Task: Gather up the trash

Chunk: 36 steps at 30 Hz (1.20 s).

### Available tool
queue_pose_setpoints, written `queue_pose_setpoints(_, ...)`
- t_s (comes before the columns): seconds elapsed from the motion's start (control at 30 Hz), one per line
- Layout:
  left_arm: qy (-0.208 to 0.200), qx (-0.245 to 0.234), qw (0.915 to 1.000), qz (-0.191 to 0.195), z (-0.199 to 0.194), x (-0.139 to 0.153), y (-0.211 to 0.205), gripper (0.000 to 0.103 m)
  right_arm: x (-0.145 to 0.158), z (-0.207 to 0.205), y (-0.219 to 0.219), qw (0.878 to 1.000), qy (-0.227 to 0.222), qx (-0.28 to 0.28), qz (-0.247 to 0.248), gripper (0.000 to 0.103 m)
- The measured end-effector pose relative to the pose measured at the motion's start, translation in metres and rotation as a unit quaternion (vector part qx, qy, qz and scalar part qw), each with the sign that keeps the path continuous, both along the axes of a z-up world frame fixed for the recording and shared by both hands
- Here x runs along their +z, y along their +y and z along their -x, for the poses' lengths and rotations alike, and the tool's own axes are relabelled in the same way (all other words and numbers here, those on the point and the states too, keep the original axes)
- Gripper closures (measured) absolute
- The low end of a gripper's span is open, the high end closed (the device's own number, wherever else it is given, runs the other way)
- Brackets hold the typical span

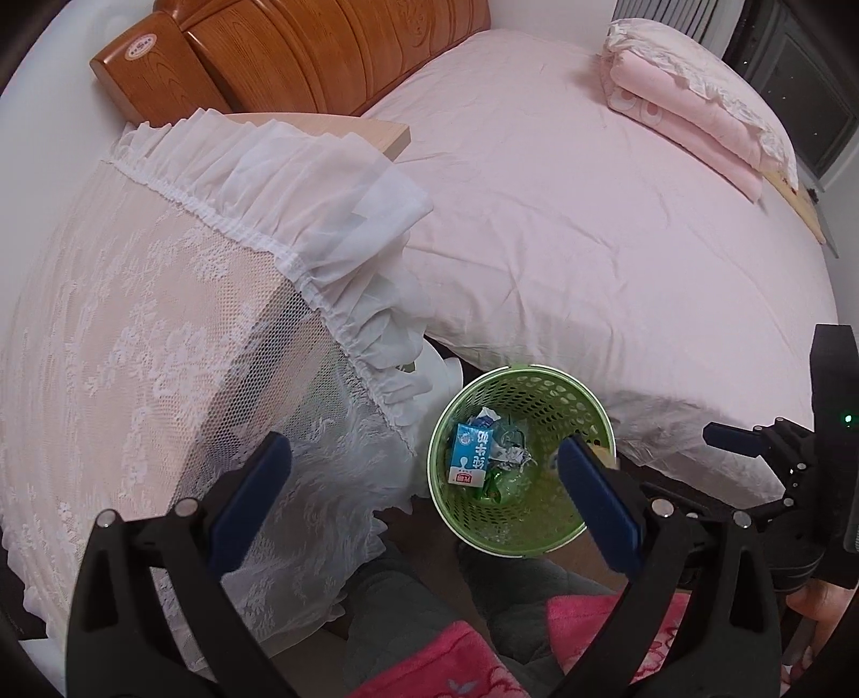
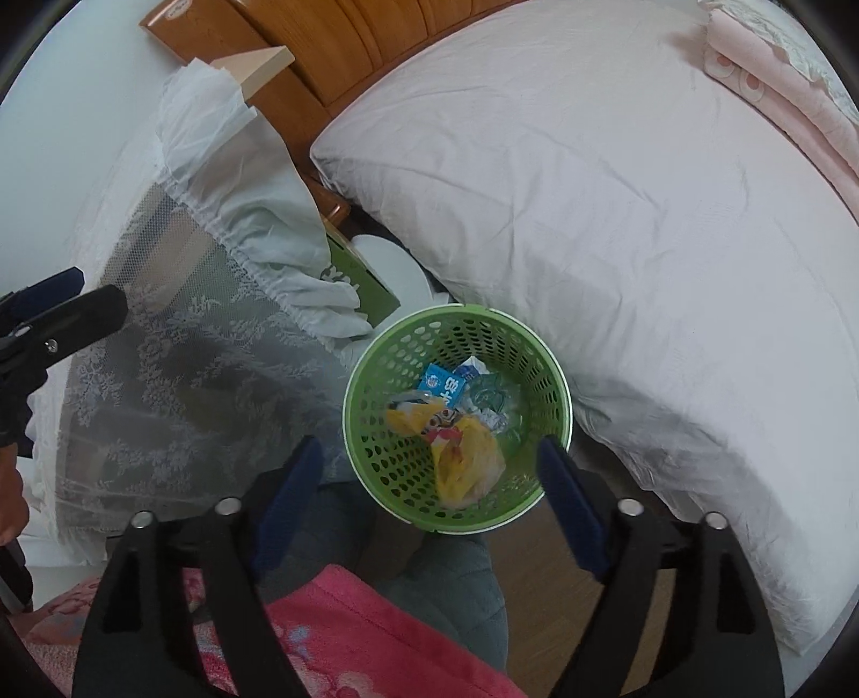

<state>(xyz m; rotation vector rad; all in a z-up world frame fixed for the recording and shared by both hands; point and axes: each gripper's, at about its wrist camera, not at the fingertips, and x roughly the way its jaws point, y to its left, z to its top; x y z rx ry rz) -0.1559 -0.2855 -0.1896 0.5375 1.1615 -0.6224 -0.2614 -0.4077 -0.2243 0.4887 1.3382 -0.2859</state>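
Note:
A green perforated basket [image 1: 537,397] stands on the floor between the bed and a lace-covered stand. Inside lie a blue and white milk carton [image 1: 471,453], crumpled wrappers and clear plastic. In the right wrist view the basket [image 2: 397,462] also holds a yellow snack wrapper [image 2: 467,462] beside the carton [image 2: 444,387]. My left gripper [image 1: 424,451] hangs open above the basket's left rim, with nothing between its fingers. My right gripper [image 2: 429,448] is open directly over the basket, its pads clear of the yellow wrapper below.
A bed with a pale pink sheet [image 1: 590,215] fills the right, with a folded pink quilt [image 1: 692,118] at its far side. The lace-draped stand [image 1: 161,322] is on the left, a wooden headboard [image 1: 322,48] behind. The person's grey-trousered legs [image 2: 429,580] are below.

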Motion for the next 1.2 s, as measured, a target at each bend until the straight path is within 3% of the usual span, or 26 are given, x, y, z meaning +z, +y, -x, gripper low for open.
queue_pose_setpoints(0.17,0.004,0.008,1.0000,0.002,-0.001,0.000,0.006,0.008,-0.012,-0.001,0.006,1.000,0.027,-0.004,-0.010,0.005)
queue_pose_setpoints(0.3,-0.005,0.029,0.9995,0.010,-0.007,0.006,0.019,0.008,-0.016,-0.002,0.005,0.999,0.031,-0.003,-0.013,0.005)
queue_pose_setpoints(0.4,-0.025,0.067,0.9972,0.022,-0.018,0.021,0.036,0.008,-0.009,-0.012,0.008,1.000,0.017,0.008,-0.013,0.005)
queue_pose_setpoints(0.53,-0.076,0.138,0.9866,0.045,-0.040,0.062,0.074,0.008,0.026,-0.049,0.027,0.997,-0.017,0.059,0.036,0.005)
queue_pose_setpoints(0.7,-0.164,0.226,0.9569,0.078,-0.067,0.135,0.136,0.008,0.100,-0.115,0.062,0.983,-0.112,0.132,0.061,0.002)
queue_pose_setpoints(0.77,-0.203,0.255,0.9417,0.083,-0.077,0.168,0.160,0.008,0.149,-0.147,0.085,0.966,-0.172,0.174,0.078,0.002)
queue_pose_setpoints(0.83,-0.240,0.282,0.9245,0.089,-0.085,0.201,0.183,0.008,0.180,-0.162,0.100,0.954,-0.209,0.196,0.092,0.002)
queue_pose_setpoints(0.87,-0.256,0.294,0.9159,0.096,-0.088,0.217,0.194,0.008,0.212,-0.176,0.117,0.940,-0.244,0.212,0.108,0.002)
queue_pose_setpoints(0.97,-0.290,0.330,0.8898,0.122,-0.093,0.262,0.226,0.008,0.265,-0.196,0.149,0.917,-0.303,0.225,0.131,0.002)
queue_pose_setpoints(1.1,-0.323,0.379,0.8564,0.137,-0.096,0.297,0.261,0.008,0.312,-0.203,0.180,0.895,-0.354,0.238,0.127,0.002)
queue_pose_setpoints(1.2,-0.330,0.404,0.8428,0.133,-0.096,0.304,0.280,0.008,0.327,-0.201,0.199,0.889,-0.372,0.246,0.110,0.002)
